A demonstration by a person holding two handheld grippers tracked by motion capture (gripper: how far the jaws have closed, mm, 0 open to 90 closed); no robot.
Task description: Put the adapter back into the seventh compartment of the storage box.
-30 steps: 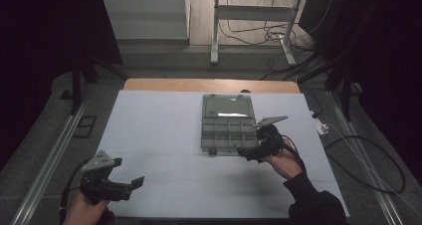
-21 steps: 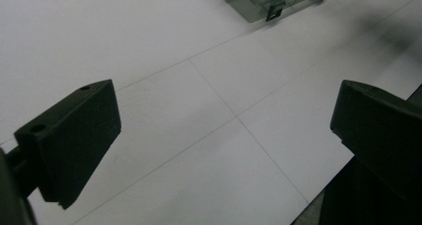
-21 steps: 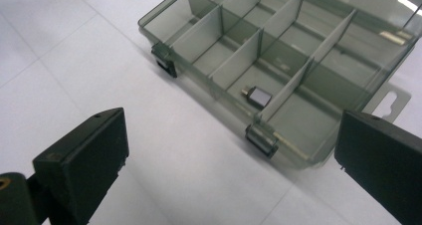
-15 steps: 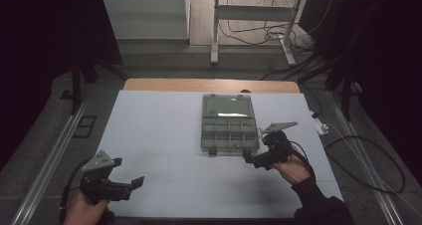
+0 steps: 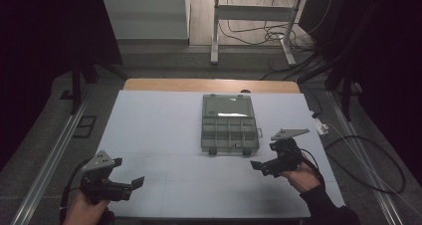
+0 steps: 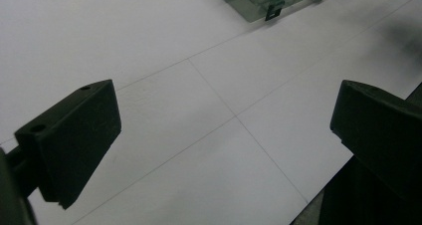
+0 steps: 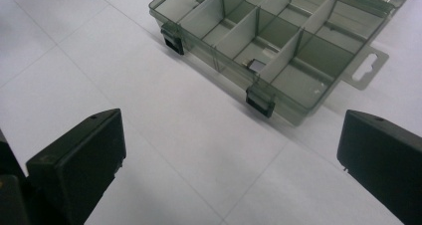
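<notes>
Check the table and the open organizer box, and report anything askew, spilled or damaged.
Nothing stands out. The organizer box sits square on the white table with its lid laid back flat, with no visible damage. One small metal piece lies in a front compartment; nothing is spilled. Both the left gripper and right gripper are open, clear of the box.

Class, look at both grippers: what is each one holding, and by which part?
Nothing. The left gripper and right gripper are both open over the table, apart from the box.

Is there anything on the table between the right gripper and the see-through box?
Nothing: only bare white table lies between the right hand-held gripper and the clear grey plastic compartment box, as the right gripper view shows.
</notes>
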